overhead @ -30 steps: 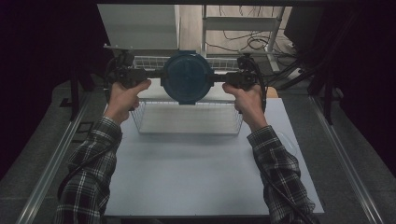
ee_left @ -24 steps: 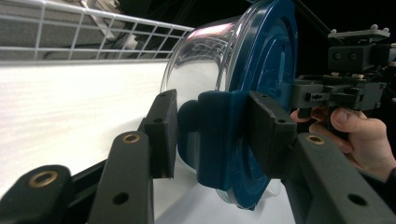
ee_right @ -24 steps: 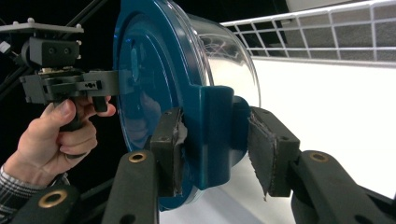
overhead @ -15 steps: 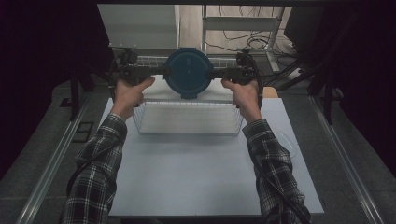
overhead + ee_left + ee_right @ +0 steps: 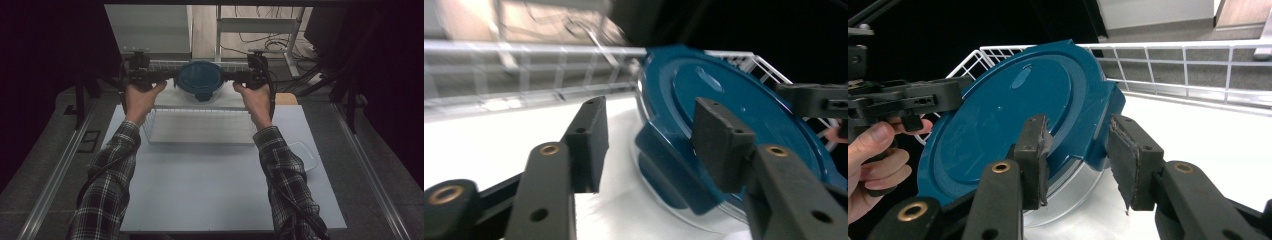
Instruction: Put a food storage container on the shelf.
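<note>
A round clear container with a blue lid point(image 5: 200, 79) rests on the white floor of a white wire basket point(image 5: 200, 127) at the far end of the table. My left gripper point(image 5: 165, 77) is at its left side and my right gripper point(image 5: 235, 77) at its right side. In the left gripper view my left gripper point(image 5: 654, 145) straddles a lid latch point(image 5: 664, 165), its jaws having just been opening, the left pad clear of it. In the right gripper view my right gripper point(image 5: 1078, 155) straddles the opposite latch point(image 5: 1105, 125), its jaws having just opened a little.
The white table board point(image 5: 215, 195) stretches toward the person. A clear shallow tray point(image 5: 304, 154) lies at its right edge. Metal rails run along both sides. A white cabinet and cables stand behind the basket.
The container and both grippers have sunk slightly into the basket and look smaller. The hands stay at its two sides.
</note>
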Action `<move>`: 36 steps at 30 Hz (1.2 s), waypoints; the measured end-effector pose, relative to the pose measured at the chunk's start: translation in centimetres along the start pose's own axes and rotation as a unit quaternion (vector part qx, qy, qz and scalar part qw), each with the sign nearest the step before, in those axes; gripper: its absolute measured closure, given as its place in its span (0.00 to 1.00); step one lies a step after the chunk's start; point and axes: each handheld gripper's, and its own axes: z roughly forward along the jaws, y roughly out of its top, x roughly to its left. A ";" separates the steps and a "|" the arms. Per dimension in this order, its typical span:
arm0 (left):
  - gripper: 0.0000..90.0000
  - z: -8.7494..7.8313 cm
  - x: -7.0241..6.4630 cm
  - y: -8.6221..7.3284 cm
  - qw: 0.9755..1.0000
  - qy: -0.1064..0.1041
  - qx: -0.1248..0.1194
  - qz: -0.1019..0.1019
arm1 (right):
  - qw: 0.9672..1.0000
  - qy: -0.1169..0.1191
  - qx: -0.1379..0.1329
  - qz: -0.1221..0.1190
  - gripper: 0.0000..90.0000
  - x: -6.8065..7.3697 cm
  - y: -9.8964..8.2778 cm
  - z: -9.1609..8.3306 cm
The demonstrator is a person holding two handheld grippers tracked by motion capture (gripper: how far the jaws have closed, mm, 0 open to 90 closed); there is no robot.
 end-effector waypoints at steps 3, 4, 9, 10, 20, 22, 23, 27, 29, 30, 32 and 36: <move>0.63 -2.0 -0.9 -0.8 0.999 -0.007 -0.027 0.031 | 1.000 0.001 -0.017 -0.005 0.65 -0.2 -0.3 -0.9; 0.71 -2.7 -1.5 -1.4 0.998 -0.011 -0.029 0.046 | 0.999 0.011 -0.025 -0.017 0.75 -0.2 -0.8 -2.0; 0.91 -3.4 -3.5 -4.1 0.994 -0.018 -0.007 0.104 | 0.998 0.012 -0.017 -0.055 0.98 0.3 -2.1 -3.0; 0.94 -2.8 -4.0 -5.0 0.992 -0.013 0.009 0.121 | 0.997 0.005 -0.012 -0.070 0.99 0.5 -2.7 -2.8; 0.97 -0.2 -2.4 -4.3 0.997 0.008 0.021 0.078 | 0.997 -0.017 0.009 -0.081 0.99 0.7 -3.6 -0.2; 0.97 0.1 -2.1 -3.9 0.996 0.020 0.024 0.078 | 0.997 -0.016 0.006 -0.072 0.99 0.4 -3.3 0.1; 0.97 0.2 -2.0 -3.7 0.997 0.024 0.026 0.074 | 0.997 -0.016 0.006 -0.072 0.99 0.4 -3.3 0.1; 0.97 0.8 -1.6 -3.1 0.997 0.027 0.028 0.070 | 0.997 -0.026 0.006 -0.076 0.99 0.5 -3.1 0.4; 0.97 0.7 -1.5 -3.2 0.997 0.024 0.028 0.071 | 0.997 -0.031 0.006 -0.077 0.99 0.4 -3.0 0.6; 0.95 0.6 -1.5 -3.3 0.996 0.027 0.025 0.079 | 0.997 -0.031 0.007 -0.076 0.99 0.4 -3.0 0.7; 0.90 0.1 -1.5 -3.7 0.996 0.021 0.021 0.086 | 0.996 -0.030 0.006 -0.079 0.98 0.5 -3.1 0.6; 0.72 -1.1 -1.8 -4.4 0.995 0.006 0.019 0.102 | 0.996 -0.027 0.005 -0.088 0.87 0.8 -3.6 0.1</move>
